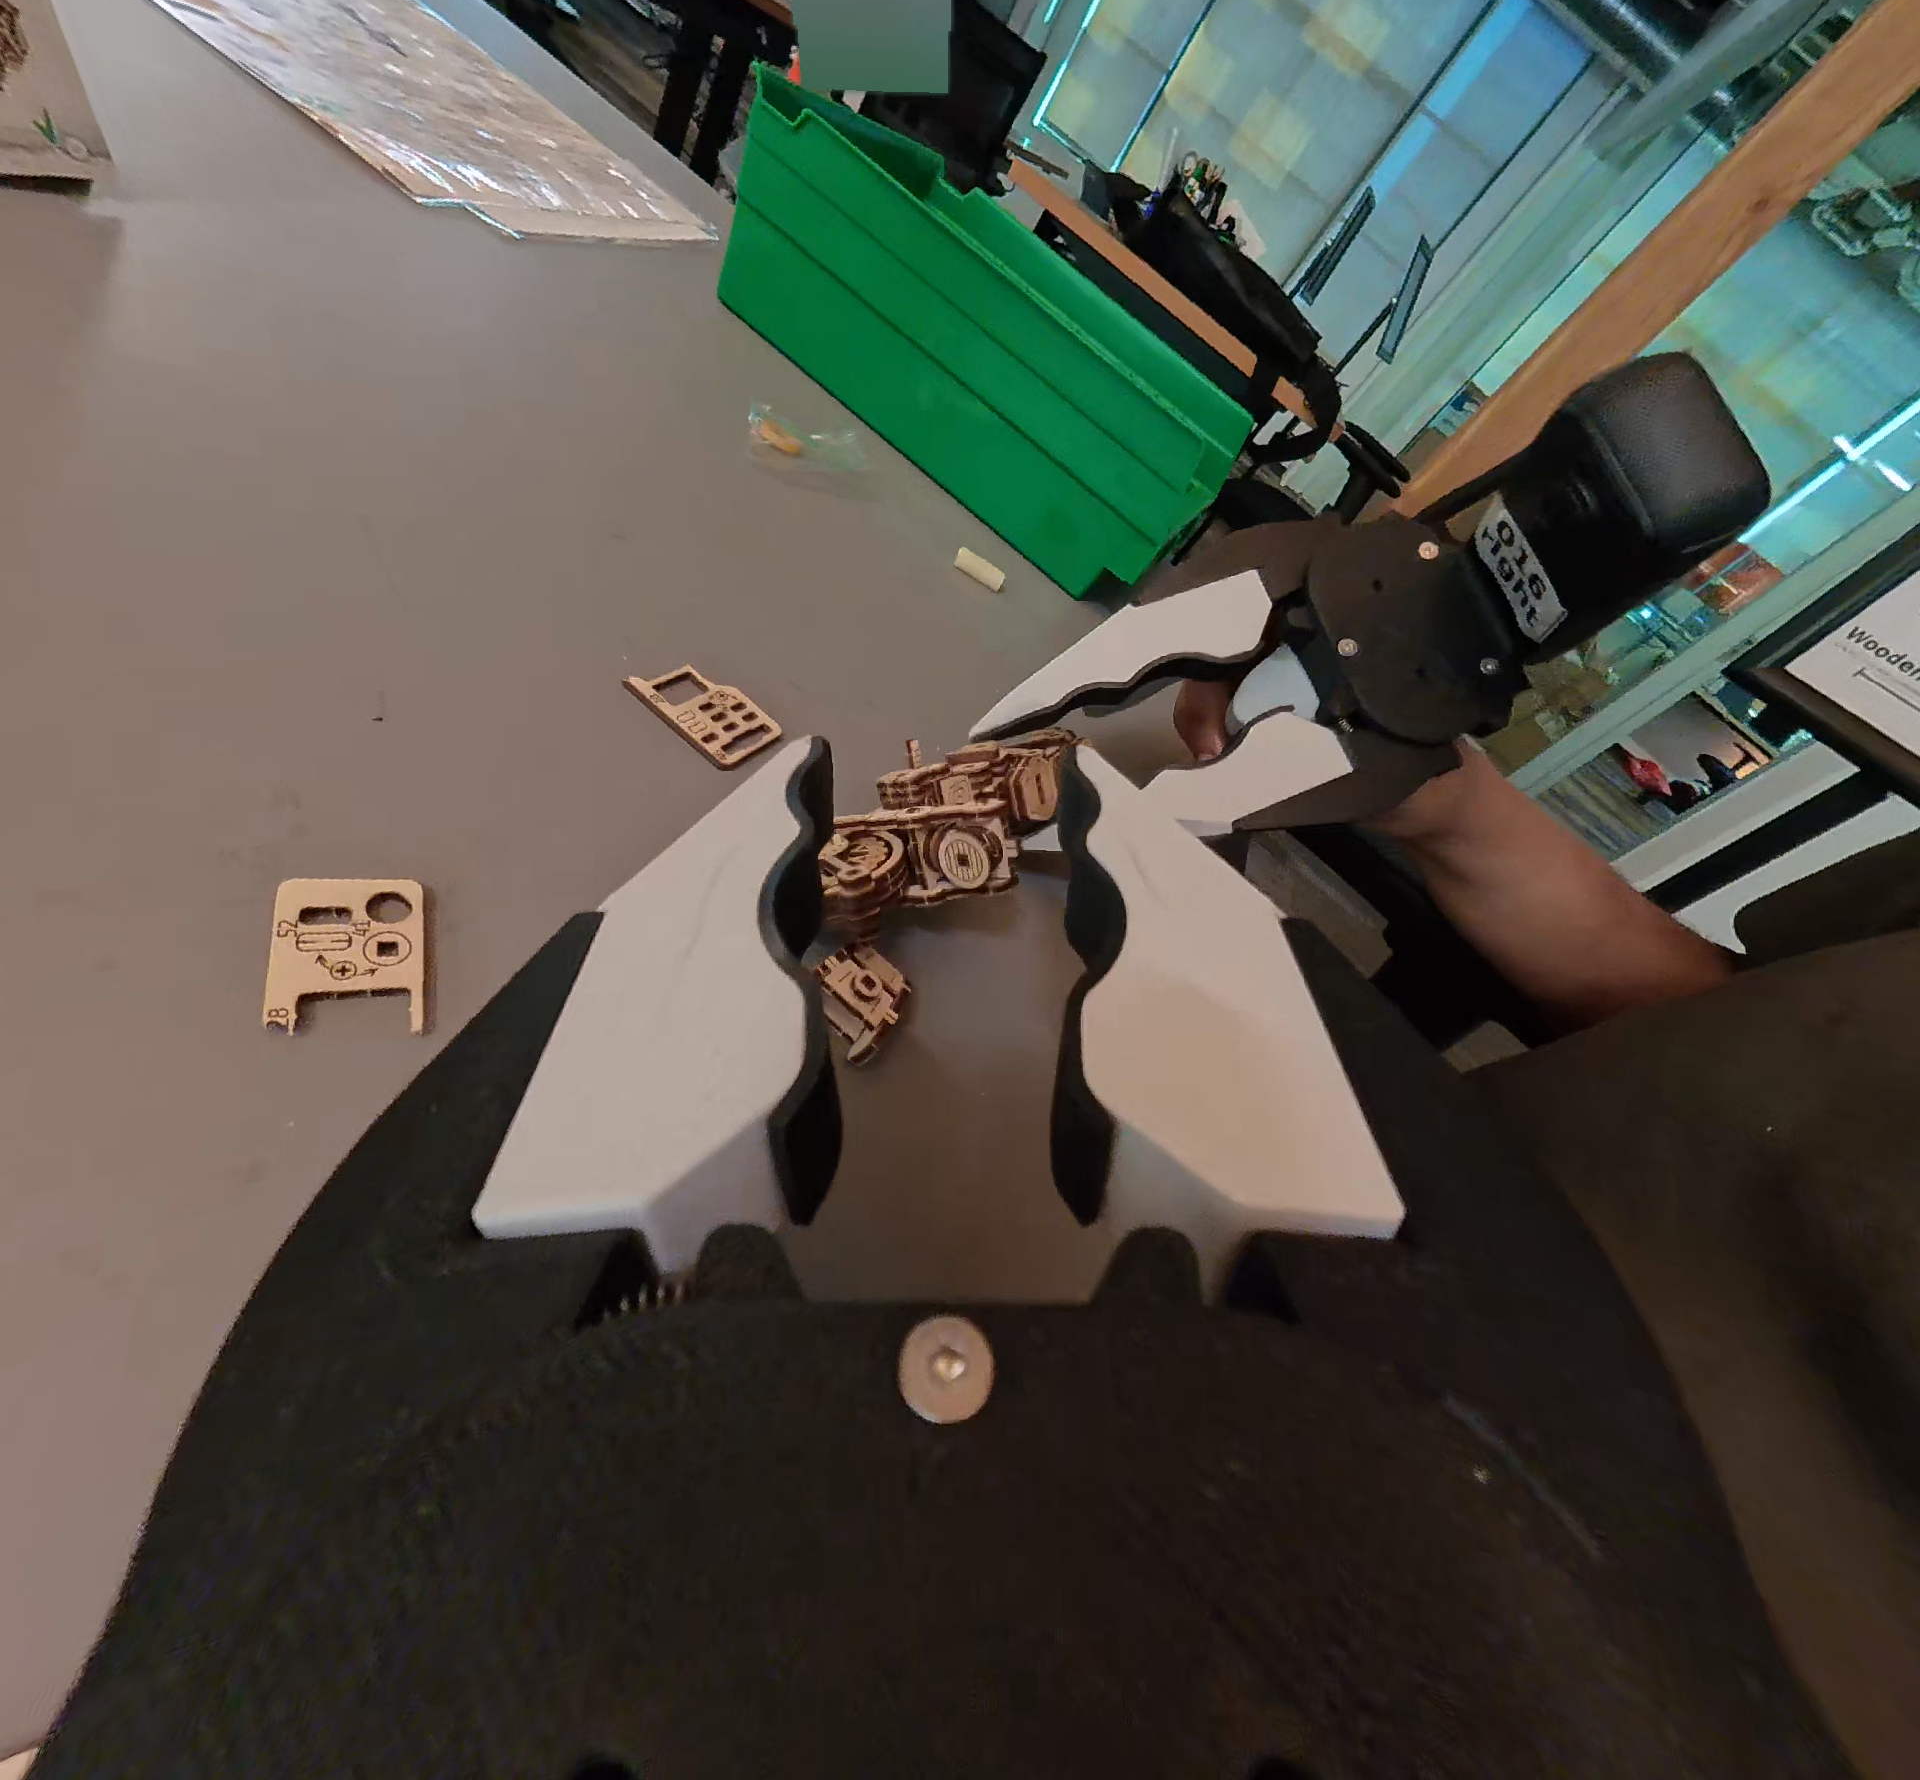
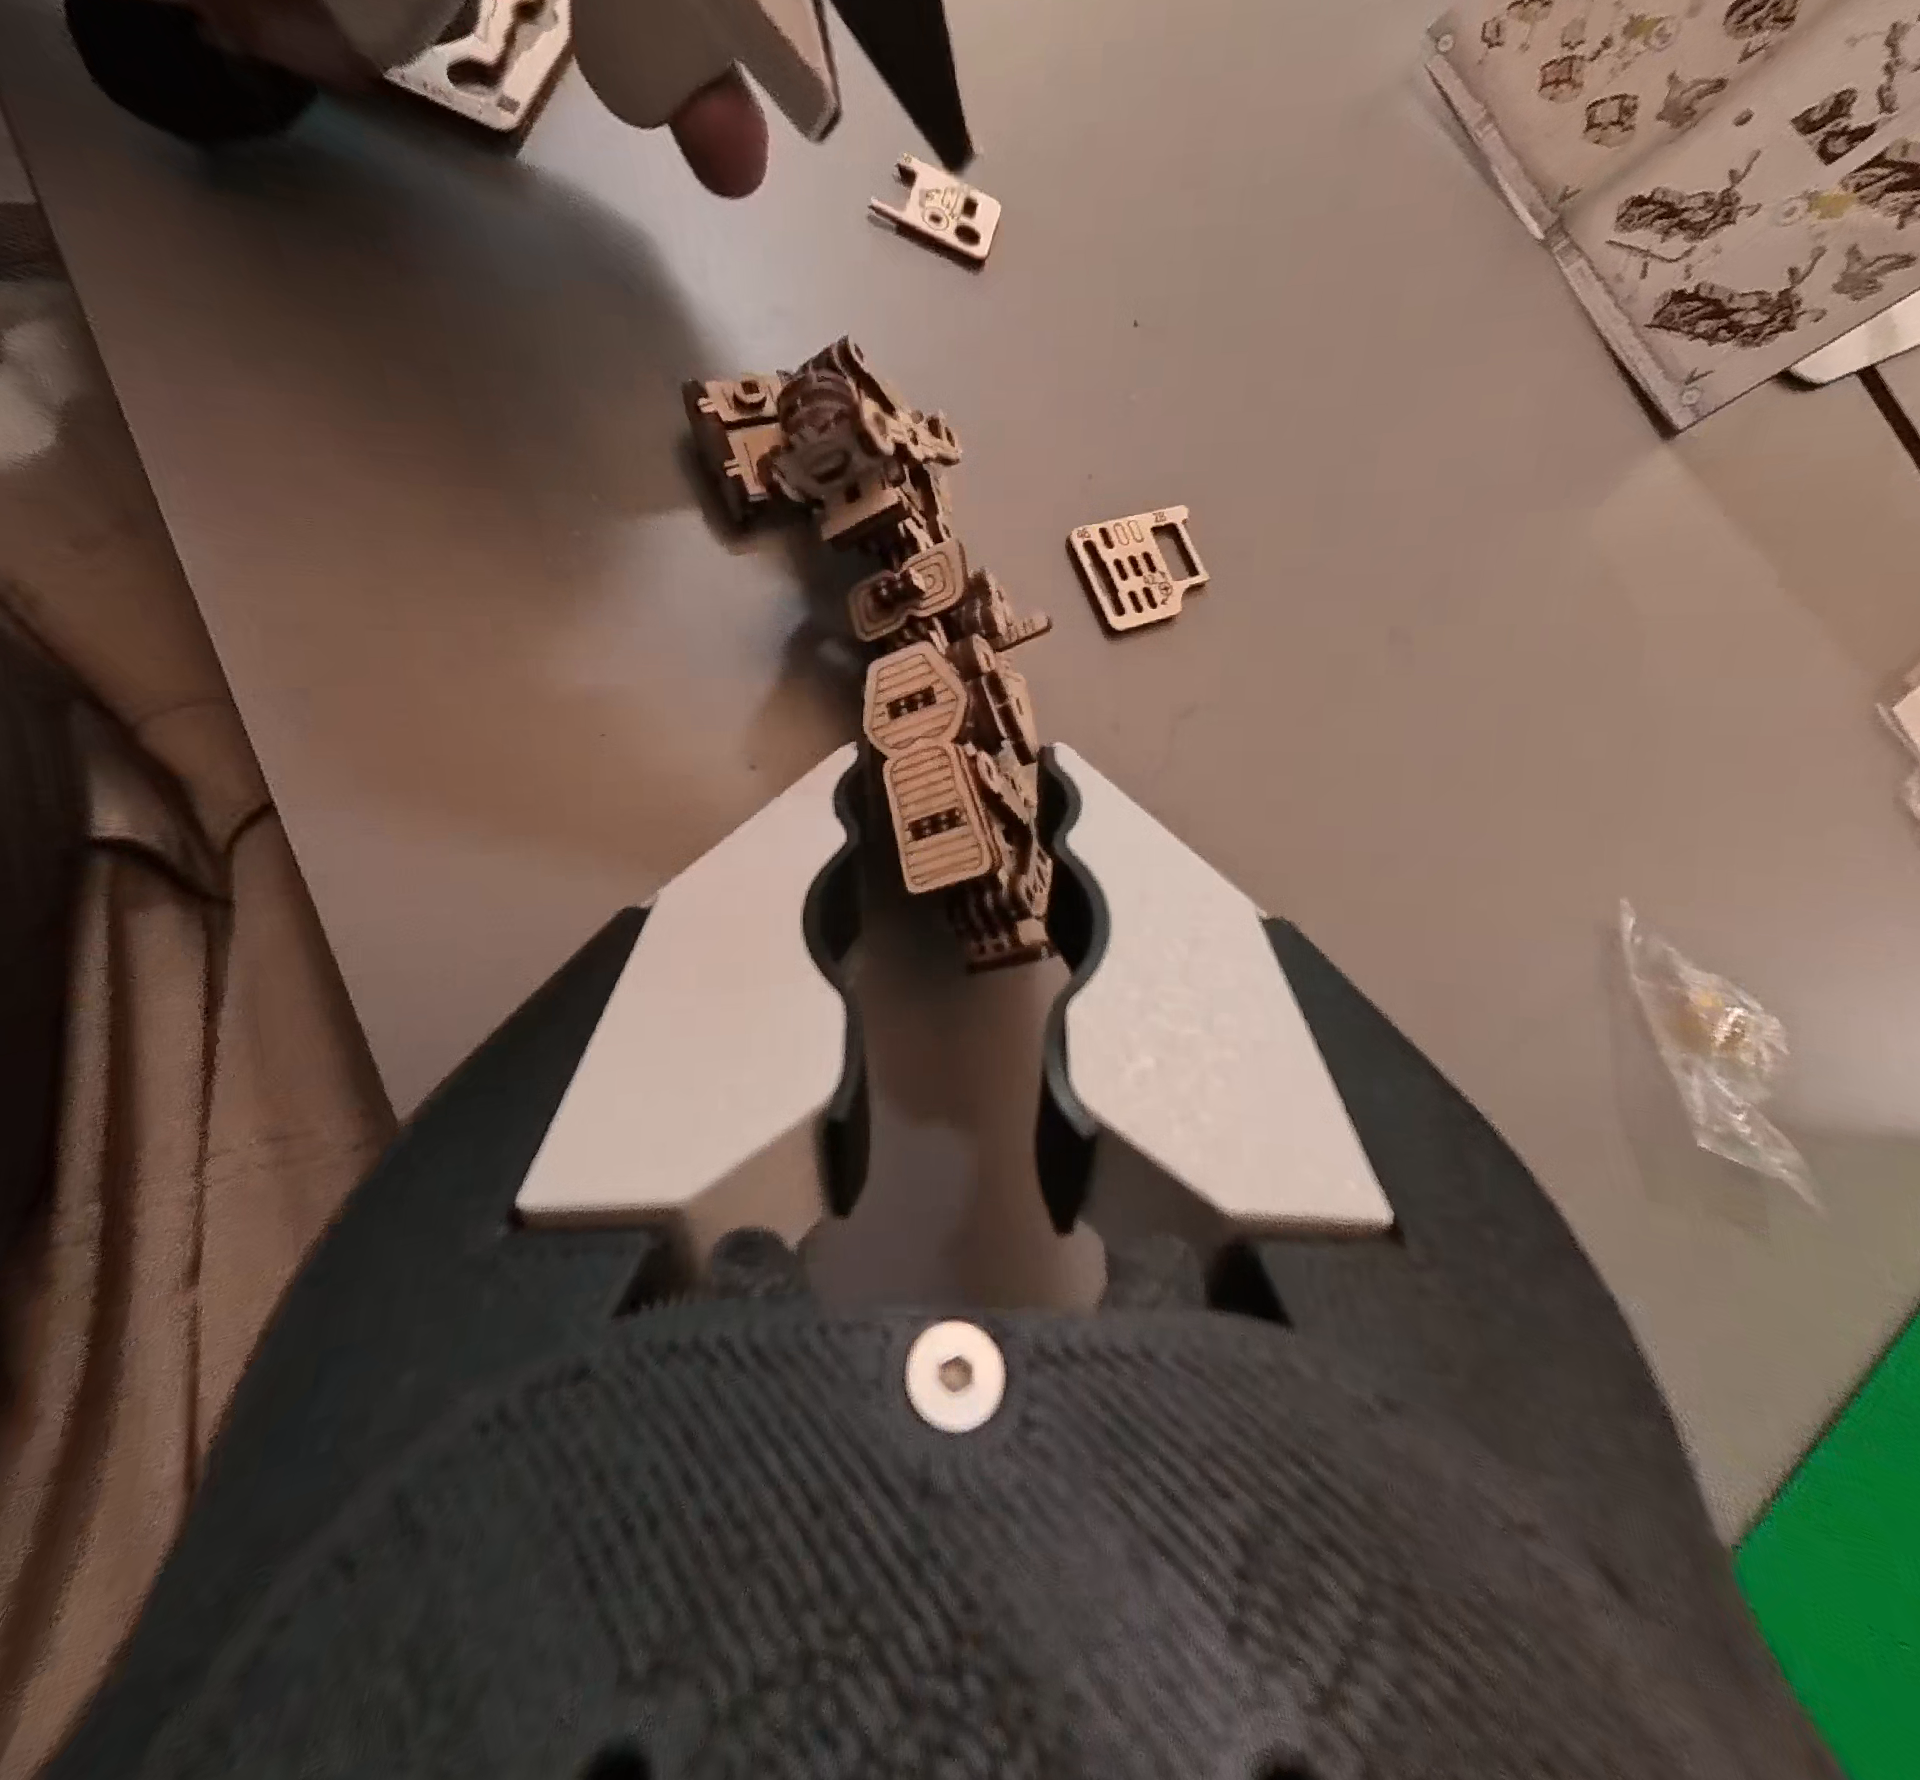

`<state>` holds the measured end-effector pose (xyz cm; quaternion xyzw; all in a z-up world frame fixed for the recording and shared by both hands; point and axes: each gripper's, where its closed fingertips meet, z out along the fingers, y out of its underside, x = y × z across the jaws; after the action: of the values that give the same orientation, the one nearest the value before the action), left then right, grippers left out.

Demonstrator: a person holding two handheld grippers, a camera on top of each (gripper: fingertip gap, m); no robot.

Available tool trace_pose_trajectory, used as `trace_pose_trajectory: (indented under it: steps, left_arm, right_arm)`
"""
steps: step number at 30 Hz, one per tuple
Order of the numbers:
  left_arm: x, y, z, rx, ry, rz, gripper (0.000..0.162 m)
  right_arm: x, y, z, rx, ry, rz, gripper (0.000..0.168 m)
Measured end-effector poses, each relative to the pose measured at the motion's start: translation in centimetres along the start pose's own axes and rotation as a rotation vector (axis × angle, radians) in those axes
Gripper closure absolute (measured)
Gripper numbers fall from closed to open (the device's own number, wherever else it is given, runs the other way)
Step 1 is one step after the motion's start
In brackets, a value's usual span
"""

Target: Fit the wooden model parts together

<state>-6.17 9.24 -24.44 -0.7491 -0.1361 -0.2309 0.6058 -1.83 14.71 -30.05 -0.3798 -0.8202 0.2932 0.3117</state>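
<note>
A partly built wooden model (image 2: 914, 587) lies long and narrow on the grey table (image 2: 1351, 691). My right gripper (image 2: 954, 759) is shut on its near end, the jaws pressing both sides. In the left wrist view the model (image 1: 935, 847) sits between the tips of my left gripper (image 1: 951, 759), which is open, and the left finger touches it. A small wooden part (image 1: 862, 1003) lies on the table between the left fingers. The right gripper (image 1: 1101, 780) comes in from the right there. The left gripper (image 2: 888, 146) shows at the top of the right wrist view.
Two punched-out wooden frame pieces (image 1: 348, 956) (image 1: 707, 717) lie left of the model. A green bin (image 1: 966, 348) stands behind, with a small plastic bag (image 1: 800, 437) and a white scrap (image 1: 979, 569) beside it. An instruction booklet (image 2: 1714, 120) lies far right. Left tips to right tips: about 10 centimeters.
</note>
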Motion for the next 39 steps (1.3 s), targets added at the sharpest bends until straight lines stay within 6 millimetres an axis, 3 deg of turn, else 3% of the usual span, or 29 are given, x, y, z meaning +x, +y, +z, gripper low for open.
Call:
trace_pose_trajectory:
  steps: [6, 18, 39]
  left_arm:
    - [0.0, -0.4, -0.2, 0.023, 0.001, 0.000, 0.122]
    - [0.0, -0.1, 0.0, 0.009, 0.006, 0.001, 0.122]
    - [-0.1, 0.0, 0.0, 0.002, 0.009, -0.011, 0.122]
  right_arm:
    - [0.8, -0.4, -0.9, 0.049, -0.044, 0.169, 0.139]
    - [2.3, 0.6, -1.7, 0.157, -0.231, 0.671, 0.140]
    - [2.7, 1.6, -1.2, 0.116, -0.181, 0.638, 0.135]
